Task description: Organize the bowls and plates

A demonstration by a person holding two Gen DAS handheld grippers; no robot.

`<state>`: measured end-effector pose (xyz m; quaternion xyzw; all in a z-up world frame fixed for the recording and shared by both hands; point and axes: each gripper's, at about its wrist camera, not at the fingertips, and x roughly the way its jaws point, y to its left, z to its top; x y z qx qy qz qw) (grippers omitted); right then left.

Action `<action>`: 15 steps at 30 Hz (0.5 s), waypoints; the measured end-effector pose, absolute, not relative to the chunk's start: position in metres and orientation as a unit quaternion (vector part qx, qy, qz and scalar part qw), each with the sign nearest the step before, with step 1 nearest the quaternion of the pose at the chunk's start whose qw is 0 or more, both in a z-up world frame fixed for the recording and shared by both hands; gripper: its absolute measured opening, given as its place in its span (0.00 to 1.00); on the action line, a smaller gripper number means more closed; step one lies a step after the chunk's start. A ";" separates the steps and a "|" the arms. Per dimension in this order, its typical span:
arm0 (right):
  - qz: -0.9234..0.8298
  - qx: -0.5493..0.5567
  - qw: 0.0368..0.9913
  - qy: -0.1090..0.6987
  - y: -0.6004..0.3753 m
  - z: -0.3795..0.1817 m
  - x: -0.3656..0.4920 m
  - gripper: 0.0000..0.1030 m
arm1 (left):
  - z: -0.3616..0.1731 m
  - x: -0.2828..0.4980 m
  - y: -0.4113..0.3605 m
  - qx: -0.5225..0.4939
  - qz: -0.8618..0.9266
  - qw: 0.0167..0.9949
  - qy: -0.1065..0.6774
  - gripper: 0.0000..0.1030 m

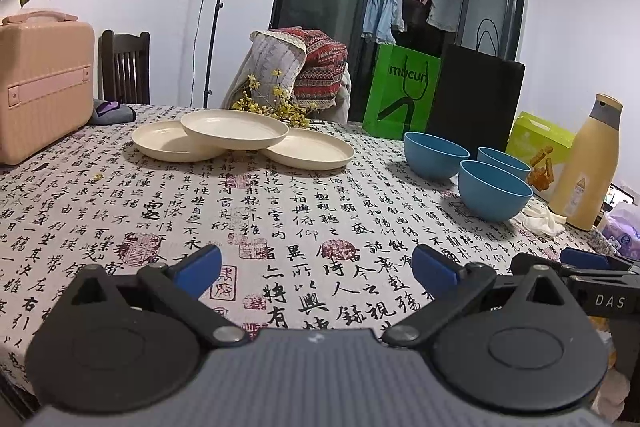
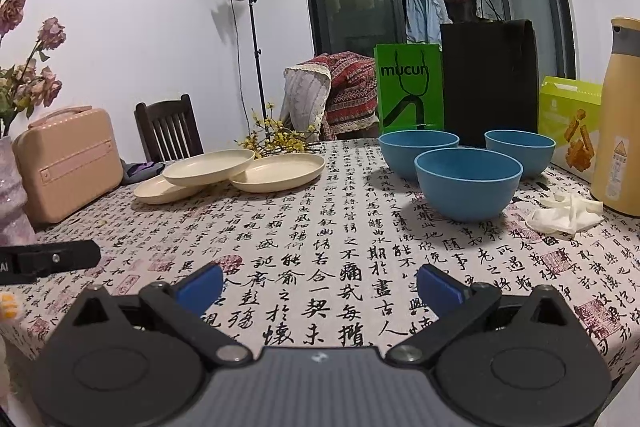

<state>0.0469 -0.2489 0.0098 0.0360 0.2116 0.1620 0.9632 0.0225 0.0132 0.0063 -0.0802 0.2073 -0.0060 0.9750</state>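
Note:
Three cream plates lie at the far left of the table: one (image 1: 234, 129) (image 2: 208, 167) rests tilted on top of the other two (image 1: 168, 147) (image 1: 316, 151) (image 2: 280, 171). Three blue bowls stand apart at the far right, the nearest (image 1: 494, 191) (image 2: 468, 183) in front of two others (image 1: 434, 155) (image 1: 505, 158) (image 2: 412, 149) (image 2: 520, 151). My left gripper (image 1: 316, 269) is open and empty over the near tablecloth. My right gripper (image 2: 320, 291) is open too, empty, well short of the bowls.
The table has a calligraphy-print cloth (image 2: 320, 247). A pink case (image 1: 40, 83) stands at the left, a yellow bottle (image 1: 588, 163) and crumpled white tissue (image 2: 564, 213) at the right. Green (image 2: 410, 87) and black (image 2: 490, 79) bags, a snack box (image 2: 570, 123) and yellow flowers (image 1: 272, 105) line the far edge.

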 end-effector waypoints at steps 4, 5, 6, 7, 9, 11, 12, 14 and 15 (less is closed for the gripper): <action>0.164 0.034 0.963 0.210 -0.248 0.011 0.046 1.00 | 0.007 0.020 0.015 -0.082 -0.005 0.975 0.204 1.00; 0.164 0.034 0.963 0.210 -0.248 0.011 0.046 1.00 | 0.007 0.019 0.015 -0.083 -0.005 0.975 0.204 1.00; 0.164 0.034 0.963 0.211 -0.248 0.012 0.046 1.00 | 0.007 0.019 0.016 -0.083 -0.005 0.975 0.204 1.00; 0.164 0.034 0.963 0.210 -0.247 0.012 0.046 1.00 | 0.007 0.019 0.016 -0.083 -0.005 0.975 0.204 1.00; 0.165 0.036 0.963 0.210 -0.248 0.012 0.046 1.00 | 0.007 0.019 0.017 -0.084 -0.006 0.976 0.203 1.00; 0.166 0.037 0.963 0.211 -0.246 0.012 0.046 1.00 | 0.007 0.018 0.018 -0.084 -0.006 0.976 0.202 1.00; 0.166 0.037 0.962 0.212 -0.245 0.011 0.046 1.00 | 0.007 0.018 0.018 -0.084 -0.007 0.976 0.201 1.00; 0.167 0.036 0.962 0.211 -0.244 0.011 0.046 1.00 | 0.006 0.018 0.018 -0.084 -0.009 0.976 0.201 1.00; 0.167 0.034 0.963 0.211 -0.243 0.012 0.046 1.00 | 0.006 0.018 0.018 -0.085 -0.009 0.976 0.201 1.00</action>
